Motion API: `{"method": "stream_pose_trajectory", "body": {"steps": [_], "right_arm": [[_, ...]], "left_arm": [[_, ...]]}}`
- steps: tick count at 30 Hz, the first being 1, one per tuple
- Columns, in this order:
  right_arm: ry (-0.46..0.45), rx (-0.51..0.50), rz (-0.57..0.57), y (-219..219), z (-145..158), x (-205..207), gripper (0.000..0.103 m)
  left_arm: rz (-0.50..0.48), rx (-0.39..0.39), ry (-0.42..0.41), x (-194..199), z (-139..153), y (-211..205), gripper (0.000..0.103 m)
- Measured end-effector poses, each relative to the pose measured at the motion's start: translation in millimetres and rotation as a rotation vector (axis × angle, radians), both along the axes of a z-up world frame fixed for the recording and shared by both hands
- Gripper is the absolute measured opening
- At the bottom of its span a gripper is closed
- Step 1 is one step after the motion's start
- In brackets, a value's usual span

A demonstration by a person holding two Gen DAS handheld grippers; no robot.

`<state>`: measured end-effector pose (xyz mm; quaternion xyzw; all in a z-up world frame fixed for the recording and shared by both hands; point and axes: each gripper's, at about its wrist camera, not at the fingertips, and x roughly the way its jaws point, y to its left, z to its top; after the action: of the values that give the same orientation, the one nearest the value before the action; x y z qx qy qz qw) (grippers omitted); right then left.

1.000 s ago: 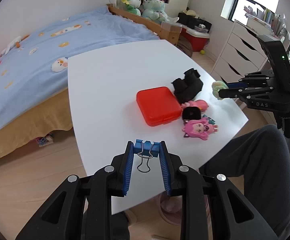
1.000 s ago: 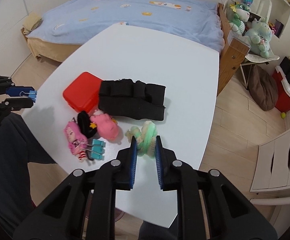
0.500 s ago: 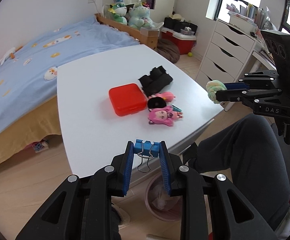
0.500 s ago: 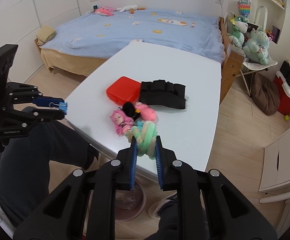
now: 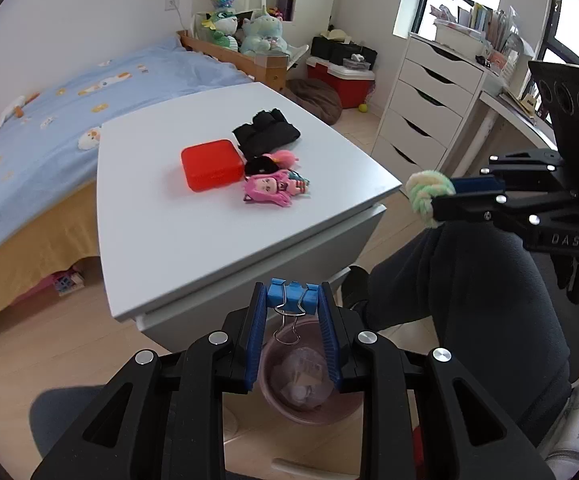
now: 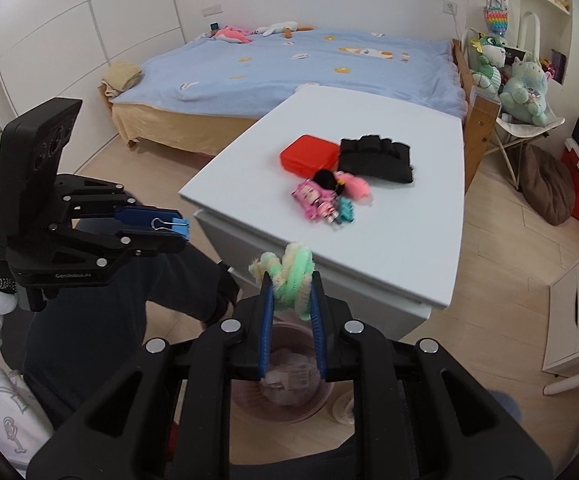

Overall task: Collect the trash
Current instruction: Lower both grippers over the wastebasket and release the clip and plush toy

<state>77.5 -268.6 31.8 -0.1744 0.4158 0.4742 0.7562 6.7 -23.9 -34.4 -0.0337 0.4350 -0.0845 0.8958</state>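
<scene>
Left wrist view: the left gripper (image 5: 292, 300) was clamped on a blue binder clip (image 5: 292, 295), held off the table's near edge, above a pink waste bin (image 5: 309, 400) on the floor.
Right wrist view: the right gripper (image 6: 290, 296) pinched a fuzzy green-and-yellow twist (image 6: 289, 276) between its blue pads, likewise off the table, with the bin (image 6: 285, 396) below it.
Bin: it stood on the wooden floor by the table's near corner, some crumpled scraps inside.
Table (image 5: 169, 220): white, with everything left on it grouped toward the right edge.
Red case (image 5: 211, 164): it lay flat, touching a black glove (image 5: 267, 136).
Dolls: a pink-haired doll (image 5: 271, 190) lay nearest the near edge, with a black-and-pink toy (image 5: 267, 162) between it and the glove.
Teal clip (image 6: 345, 210): it sat just beside the doll; blur hid any contact.
</scene>
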Motion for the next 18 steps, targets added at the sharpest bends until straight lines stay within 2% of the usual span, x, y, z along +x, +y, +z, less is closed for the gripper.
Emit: {"method": "stream_pose_trajectory", "body": {"steps": [10,12,13,15,18], "right_arm": [[0.057,-0.008,0.033,-1.7,-19.9,-19.5,0.017],[0.060,-0.007,0.035,-1.4,-21.5,-21.4,0.022],[0.062,-0.007,0.033,-1.3,-22.1,-21.1,0.030],[0.057,0.004,0.017,-2.7,-21.9,-19.3,0.077],[0.050,0.007,-0.016,-5.2,-21.4,-16.1,0.089]], "left_arm": [[-0.010,-0.022,-0.011,-16.8,2.9,-7.5,0.026],[-0.009,-0.022,-0.011,-16.9,2.9,-7.6,0.026],[-0.009,-0.022,-0.011,-17.0,2.8,-7.7,0.026],[-0.009,-0.024,-0.010,-17.2,2.8,-7.8,0.026],[-0.008,-0.025,-0.008,-17.7,3.3,-7.3,0.026]]}}
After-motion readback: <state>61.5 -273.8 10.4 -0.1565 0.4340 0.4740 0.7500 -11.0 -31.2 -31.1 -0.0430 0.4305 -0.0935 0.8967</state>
